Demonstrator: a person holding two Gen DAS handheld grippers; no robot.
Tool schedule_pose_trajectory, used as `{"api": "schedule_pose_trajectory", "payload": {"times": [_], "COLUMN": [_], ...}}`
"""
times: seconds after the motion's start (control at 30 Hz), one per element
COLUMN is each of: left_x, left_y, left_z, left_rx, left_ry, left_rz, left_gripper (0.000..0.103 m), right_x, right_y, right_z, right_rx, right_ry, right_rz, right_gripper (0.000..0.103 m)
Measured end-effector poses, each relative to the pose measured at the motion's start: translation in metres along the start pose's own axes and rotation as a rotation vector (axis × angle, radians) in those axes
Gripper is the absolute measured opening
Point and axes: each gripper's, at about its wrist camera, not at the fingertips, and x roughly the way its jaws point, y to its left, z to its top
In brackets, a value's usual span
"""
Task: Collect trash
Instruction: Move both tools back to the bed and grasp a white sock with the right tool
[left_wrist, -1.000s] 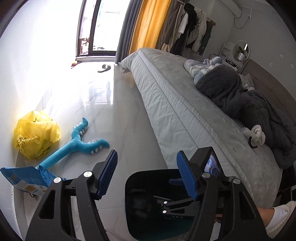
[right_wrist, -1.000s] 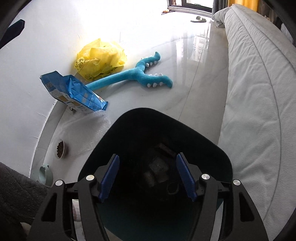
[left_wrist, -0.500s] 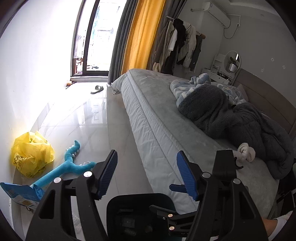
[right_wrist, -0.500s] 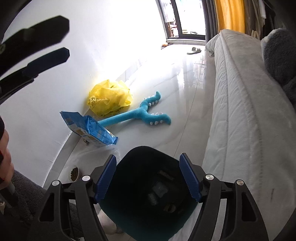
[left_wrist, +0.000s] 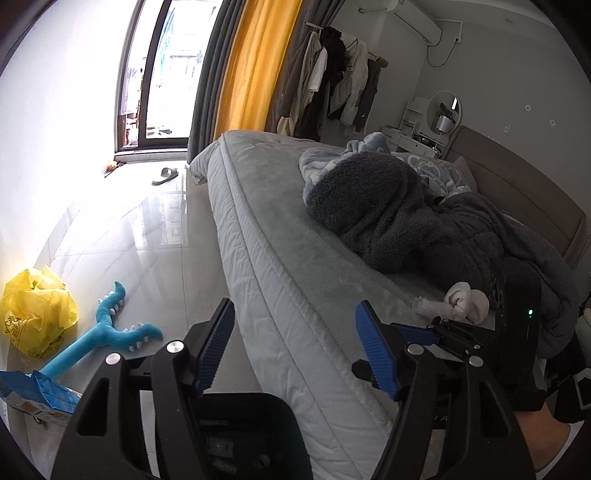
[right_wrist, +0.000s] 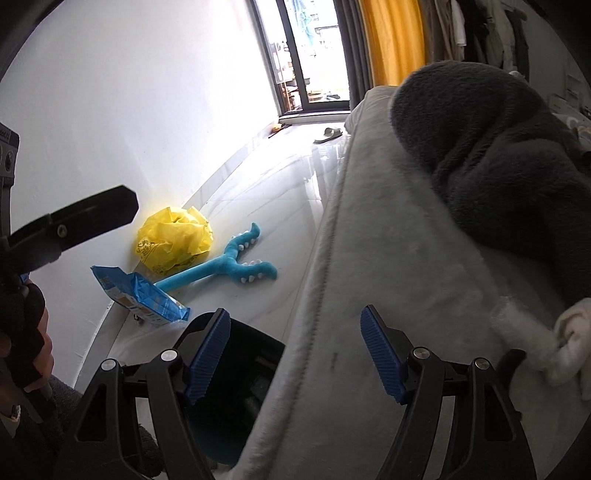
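Note:
A dark trash bin (left_wrist: 243, 435) stands on the floor beside the bed, below both grippers; it also shows in the right wrist view (right_wrist: 236, 384). My left gripper (left_wrist: 295, 350) is open and empty above the bin and the mattress edge. My right gripper (right_wrist: 295, 354) is open and empty over the bed edge. A crumpled yellow plastic bag (left_wrist: 35, 314) (right_wrist: 173, 245) and a blue snack packet (left_wrist: 37, 397) (right_wrist: 140, 301) lie on the floor by the wall. A white knotted cloth (left_wrist: 465, 301) (right_wrist: 569, 343) lies on the bed.
A blue plush toy (left_wrist: 107, 339) (right_wrist: 225, 267) lies on the glossy floor. The bed (left_wrist: 280, 229) carries a dark fleece blanket (left_wrist: 417, 221). A slipper (left_wrist: 164, 175) lies near the window door. The left gripper's body (right_wrist: 74, 221) shows at the left of the right wrist view.
Both grippers have lifted and tilted up away from the bin toward the bed. The bin has dropped to the bottom of both views. Both stay open.

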Motion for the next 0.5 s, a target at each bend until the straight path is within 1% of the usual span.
{"api": "schedule_pose_trajectory", "payload": {"times": [0.13,0.33,0.43,0.5], "left_x": [0.016,0.043,0.052,0.056], "left_y": [-0.020,-0.043,-0.060,-0.068], "left_z": [-0.005,-0.012,-0.018,-0.022], "left_rx": [0.027,0.012,0.070,0.086], "left_ry": [0.020,0.071,0.083,0.095], "left_rz": [-0.016,-0.050,-0.038,-0.047], "left_gripper": [0.073,0.073,0.073,0.074], "right_x": [-0.019,-0.047,-0.057,-0.063], "right_y": [-0.028,-0.070,-0.087,-0.099], "right_z": [-0.002,-0.003,-0.007,-0.009], "right_rx": [0.026,0.075,0.090,0.109], "right_ry": [-0.033,-0.089,-0.107,-0.117], "right_rz": [-0.050,-0.131,-0.176,-0.194], "right_gripper": [0.074,0.077,0.077,0.078]}}
